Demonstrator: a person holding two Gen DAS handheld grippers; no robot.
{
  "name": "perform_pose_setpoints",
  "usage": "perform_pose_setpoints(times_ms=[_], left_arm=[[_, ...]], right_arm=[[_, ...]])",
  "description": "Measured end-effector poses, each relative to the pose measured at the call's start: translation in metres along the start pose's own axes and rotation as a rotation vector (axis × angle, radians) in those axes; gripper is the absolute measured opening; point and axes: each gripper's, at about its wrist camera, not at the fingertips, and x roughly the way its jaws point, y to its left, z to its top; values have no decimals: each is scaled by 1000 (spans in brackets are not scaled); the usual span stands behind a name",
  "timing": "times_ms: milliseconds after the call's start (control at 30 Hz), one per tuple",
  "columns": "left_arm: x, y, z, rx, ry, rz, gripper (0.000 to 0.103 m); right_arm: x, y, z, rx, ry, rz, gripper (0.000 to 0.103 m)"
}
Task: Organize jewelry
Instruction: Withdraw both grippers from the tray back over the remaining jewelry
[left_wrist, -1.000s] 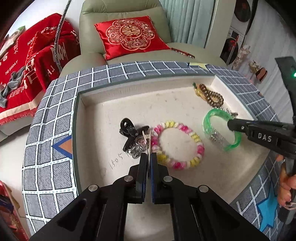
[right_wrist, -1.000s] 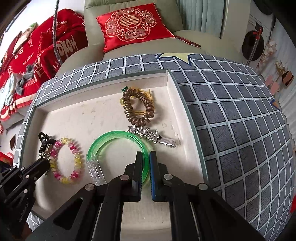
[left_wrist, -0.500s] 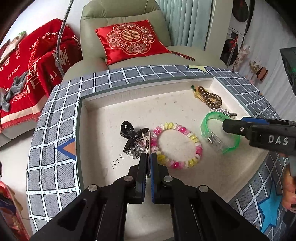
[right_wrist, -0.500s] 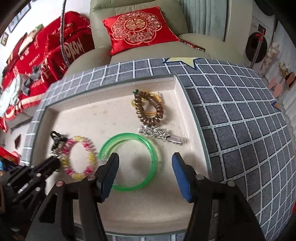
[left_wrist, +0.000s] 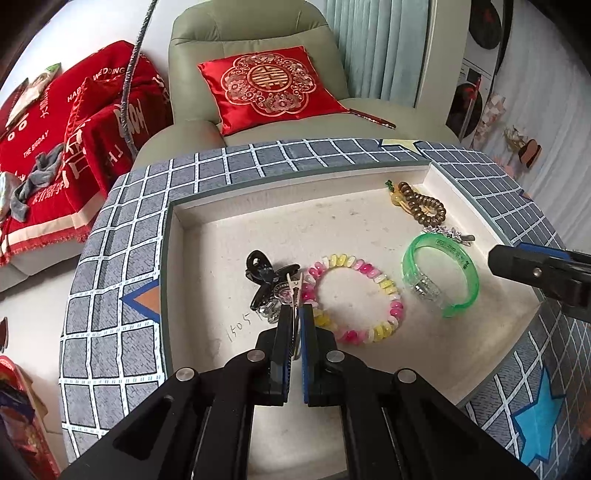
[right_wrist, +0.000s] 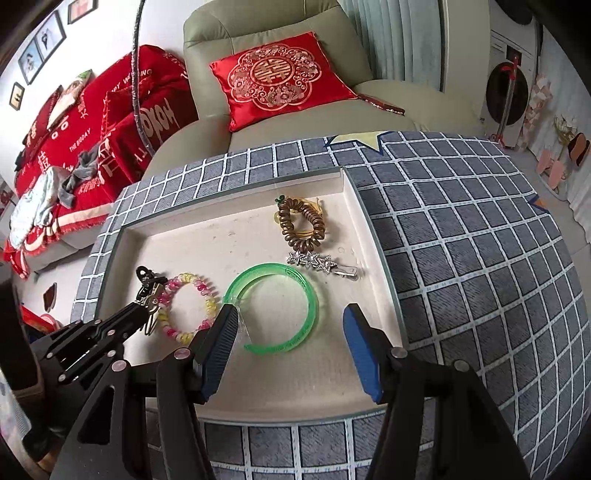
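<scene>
Left gripper (left_wrist: 294, 319) pinches a silver clip (left_wrist: 293, 291); right gripper (right_wrist: 290, 332) hangs wide open.

Left view: the clip sits right at the tips, bead bracelet (left_wrist: 354, 299) just right. Lift it straight, avoiding snags. Right view: green bangle (right_wrist: 273, 306) lies between the spread fingers, inside a white tray (right_wrist: 236, 236) on checked cloth (right_wrist: 461, 240), armchair (right_wrist: 258, 44) beyond.

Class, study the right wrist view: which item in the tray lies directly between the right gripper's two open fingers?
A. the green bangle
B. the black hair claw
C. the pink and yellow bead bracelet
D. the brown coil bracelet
A. The right gripper stands wide open, and the green bangle lies flat in the tray in the gap between its blue-padded fingers.
</scene>
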Motion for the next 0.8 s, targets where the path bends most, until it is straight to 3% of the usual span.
perform_pose_setpoints(times_ms=[767, 800], left_arm=[[-8, 8, 9, -34, -32, 18, 19], [-8, 10, 9, -38, -32, 18, 33]], right_arm=[[-9, -15, 1, 26, -15, -21, 63], [-8, -15, 1, 25, -13, -21, 63]])
